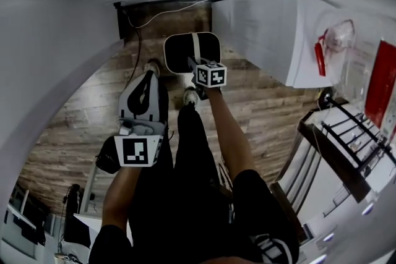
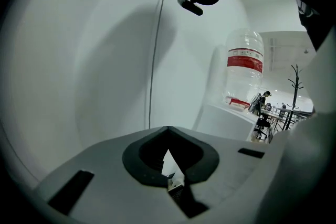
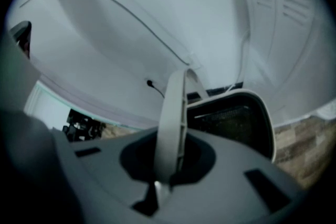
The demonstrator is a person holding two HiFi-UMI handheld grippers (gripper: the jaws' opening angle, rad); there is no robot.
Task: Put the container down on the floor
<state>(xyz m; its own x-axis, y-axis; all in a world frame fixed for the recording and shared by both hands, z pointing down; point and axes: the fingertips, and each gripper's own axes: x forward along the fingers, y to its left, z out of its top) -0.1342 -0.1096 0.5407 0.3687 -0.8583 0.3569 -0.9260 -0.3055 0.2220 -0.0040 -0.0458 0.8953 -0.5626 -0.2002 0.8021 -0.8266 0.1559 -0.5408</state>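
Right gripper (image 3: 164, 173) closed on the white bail handle (image 3: 171, 118) of a black, white-rimmed container (image 3: 236, 120). Container hangs from the handle, low over the wood-plank floor (image 1: 74, 120), just ahead of the person's shoe (image 1: 190, 96); whether its base is touching cannot be told. Left gripper (image 2: 170, 173) closed, nothing held, apart from the container, nearer the body.
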